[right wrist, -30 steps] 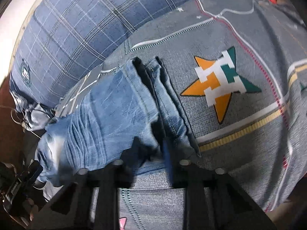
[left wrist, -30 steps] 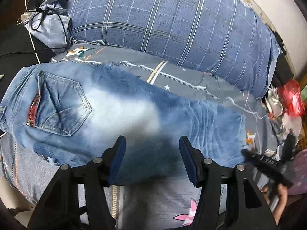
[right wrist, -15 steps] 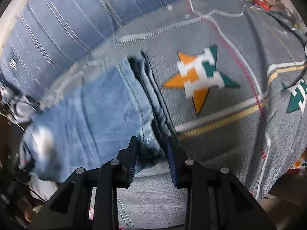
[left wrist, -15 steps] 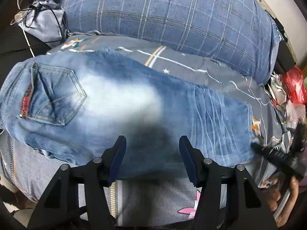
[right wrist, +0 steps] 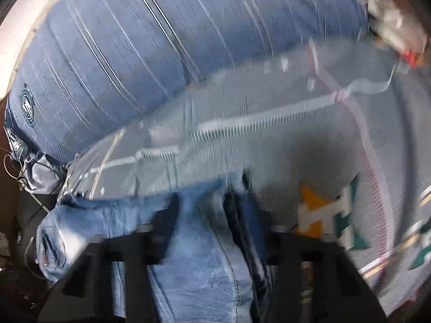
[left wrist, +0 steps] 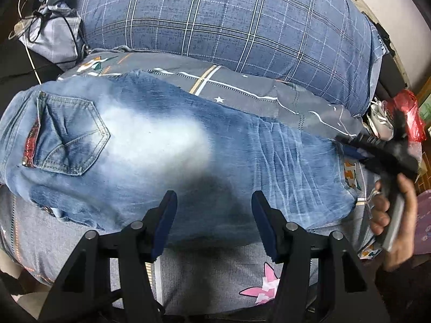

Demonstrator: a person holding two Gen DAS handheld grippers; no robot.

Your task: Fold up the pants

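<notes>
Faded blue jeans (left wrist: 161, 145) lie folded lengthwise across the bed, back pocket at the left and leg ends at the right. My left gripper (left wrist: 212, 223) hangs open just above their near edge, nothing between its blue pads. At the far right a hand (left wrist: 398, 215) holds my right gripper (left wrist: 358, 148) at the leg ends. The right wrist view is blurred. In it the jeans' leg end (right wrist: 202, 242) fills the gap between the fingers of the right gripper (right wrist: 212, 215), which is shut on the cloth.
A big blue plaid pillow (left wrist: 229, 21) runs along the back of the grey patterned sheet (left wrist: 215, 277). Cables and a small grey bag (left wrist: 48, 35) sit at the back left. A red plastic bag (left wrist: 406, 107) and clutter lie at the right edge.
My right gripper has closed round the leg ends and swung with them, so the cloth now runs up between its fingers. The left gripper has stayed open and hardly moved.
</notes>
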